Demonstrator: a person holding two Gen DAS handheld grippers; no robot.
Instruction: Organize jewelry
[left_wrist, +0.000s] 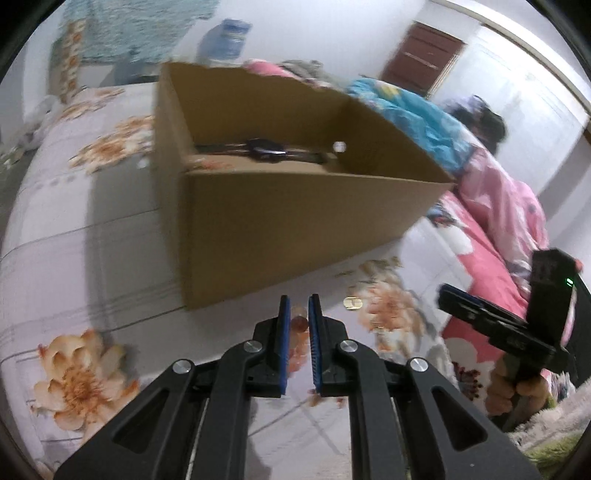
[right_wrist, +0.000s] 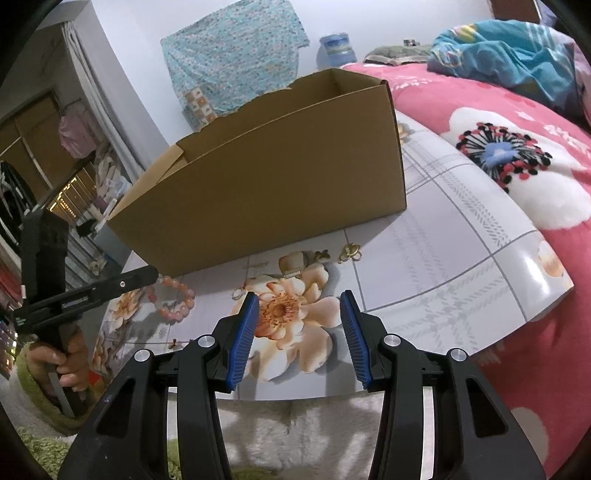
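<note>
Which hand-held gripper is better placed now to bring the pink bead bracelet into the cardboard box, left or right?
Left, probably. The left hand-held gripper has its pads nearly closed around the pink bead bracelet, close to the cardboard box. The right hand-held gripper is open and empty over the floral board.

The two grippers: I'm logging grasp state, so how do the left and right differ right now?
The left gripper has its jaws nearly closed on the pink bead bracelet; the right gripper is wide open and holds nothing. The left sits close to the cardboard box; the right hangs farther back, above a printed flower. Both have blue ribbed pads.
</note>
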